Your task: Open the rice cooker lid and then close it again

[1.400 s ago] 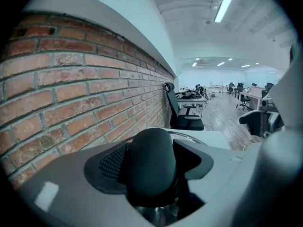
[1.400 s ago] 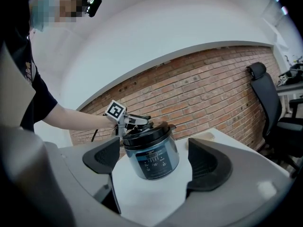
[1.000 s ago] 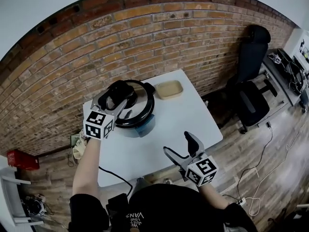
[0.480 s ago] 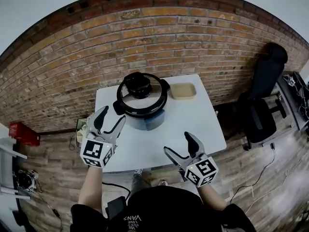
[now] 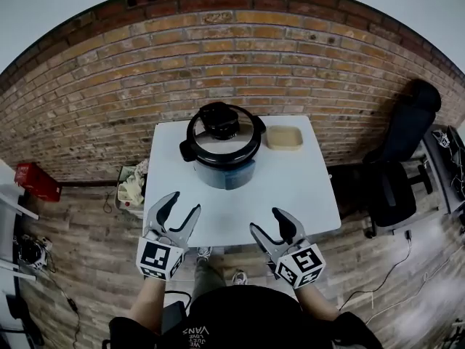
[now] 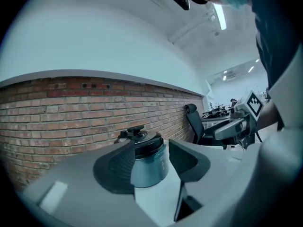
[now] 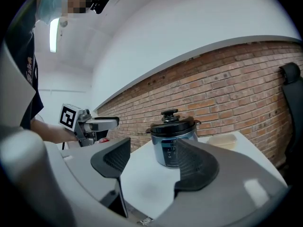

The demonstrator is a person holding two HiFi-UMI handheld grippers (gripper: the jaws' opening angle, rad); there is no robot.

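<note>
Checking claws first: left claw [image 5: 183, 206] spread, nothing between the pads; right claw [image 5: 267, 222] the same. Both have just been closing, but a clear gap remains on each. (A)

Agreed. Each gripper view shows bare table [image 5: 290, 187] between the jaws, with the cooker [image 5: 221, 158] well beyond them. No contact anywhere. (B)

Position change: a second ago the left claw is up at the lid [image 5: 221, 133], right on the knob. Now it sits at the near table edge, level with the right claw and well apart from the cooker. The right claw barely shifts. (A)

Lid status? (B)

Lid sits flat on the cooker, rim lined up all round, knob on top. Cooker stands at the far side of the table near the wall [image 5: 218, 49], with a tub [image 5: 283, 137] just beside it on the right. (A)

Reading: lid down and the left claw backed away. I judge the closing step done, and probably the whole task. (B)

Same judgement. One caveat: no view shows whether the lid is latched or only resting. If it needs a check, either claw has a free path straight ahead. (A)
</note>
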